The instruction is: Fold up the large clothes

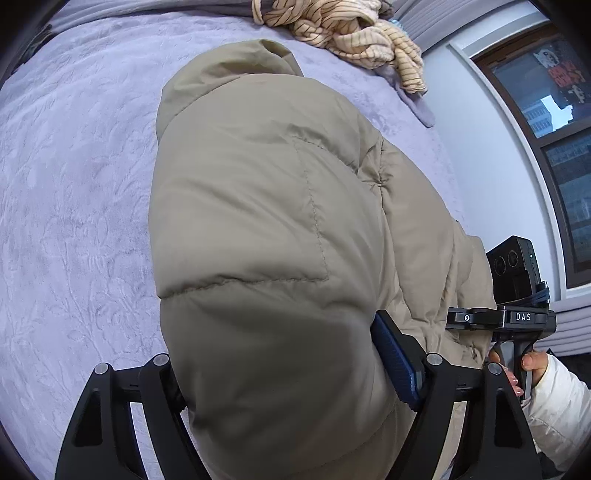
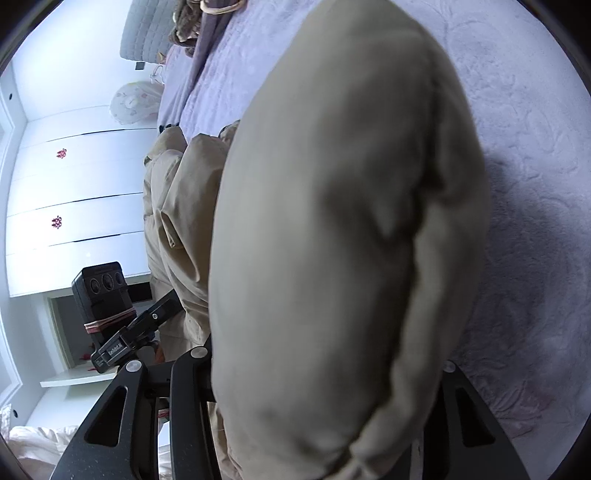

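1. A puffy beige padded jacket lies on a lilac embossed bedspread and bulges up between the fingers of both tools.
2. Left gripper: its jaws stand wide with the jacket's padded bulk filling the gap between them. The blue ribbed pad on the right-hand finger lies against the cloth; the other pad is hidden behind the fabric, so I cannot tell whether the jaws pinch it.
3. Right gripper: the jacket swells over the gap and hides both fingertips. How far the jaws are apart, and whether they hold the cloth, I cannot tell.
4. To the right of the left gripper, the other tool's body reads "DAS" in white letters; a hand in a white quilted sleeve grips its handle.
5. To the left of the right gripper, the other tool bears a white label too small to read fully.
6. Far beyond the left gripper's tips lies a crumpled cream striped garment.
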`<action>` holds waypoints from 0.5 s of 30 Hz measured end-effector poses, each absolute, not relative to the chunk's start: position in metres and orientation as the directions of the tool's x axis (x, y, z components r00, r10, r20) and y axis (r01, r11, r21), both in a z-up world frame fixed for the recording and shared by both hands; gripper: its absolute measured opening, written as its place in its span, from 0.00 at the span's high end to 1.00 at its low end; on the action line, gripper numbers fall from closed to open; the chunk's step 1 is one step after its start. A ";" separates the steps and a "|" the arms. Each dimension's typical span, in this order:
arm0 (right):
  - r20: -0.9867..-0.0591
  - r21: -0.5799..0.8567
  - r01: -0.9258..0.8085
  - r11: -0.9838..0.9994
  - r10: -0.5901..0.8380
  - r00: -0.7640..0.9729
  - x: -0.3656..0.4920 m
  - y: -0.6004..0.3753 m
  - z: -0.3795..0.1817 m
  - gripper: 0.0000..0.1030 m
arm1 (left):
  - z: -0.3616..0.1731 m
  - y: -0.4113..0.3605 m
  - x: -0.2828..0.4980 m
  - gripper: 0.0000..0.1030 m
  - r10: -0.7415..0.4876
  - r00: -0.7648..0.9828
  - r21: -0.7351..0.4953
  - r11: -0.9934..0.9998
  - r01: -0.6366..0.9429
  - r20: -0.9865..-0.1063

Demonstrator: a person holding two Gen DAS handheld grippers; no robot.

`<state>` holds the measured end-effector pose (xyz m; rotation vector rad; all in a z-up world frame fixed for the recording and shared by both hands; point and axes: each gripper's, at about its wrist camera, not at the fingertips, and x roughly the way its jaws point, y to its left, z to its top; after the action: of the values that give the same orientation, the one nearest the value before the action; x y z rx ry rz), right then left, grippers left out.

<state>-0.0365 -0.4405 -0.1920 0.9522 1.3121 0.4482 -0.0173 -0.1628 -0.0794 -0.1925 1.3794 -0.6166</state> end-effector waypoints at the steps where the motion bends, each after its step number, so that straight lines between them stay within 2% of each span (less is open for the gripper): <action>1: -0.607 0.794 0.224 0.565 0.754 0.251 -0.035 -0.436 -0.189 0.52 | -0.076 -0.160 -0.014 0.21 -0.517 0.066 -0.476 0.825 0.304 -0.854; 7: -0.601 0.799 0.214 0.562 0.735 0.313 -0.017 -0.391 -0.172 0.52 | -0.057 -0.123 0.017 0.21 -0.536 0.091 -0.478 0.808 0.346 -0.840; 15: -0.582 0.811 0.180 0.556 0.737 0.343 0.036 -0.290 -0.165 0.52 | -0.054 0.003 0.072 0.21 -0.494 0.158 -0.427 0.844 0.324 -0.855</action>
<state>0.0357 -0.2904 -0.1645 0.9511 1.1970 0.4438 0.0718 0.0032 -0.0539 -0.1570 1.2858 -0.5876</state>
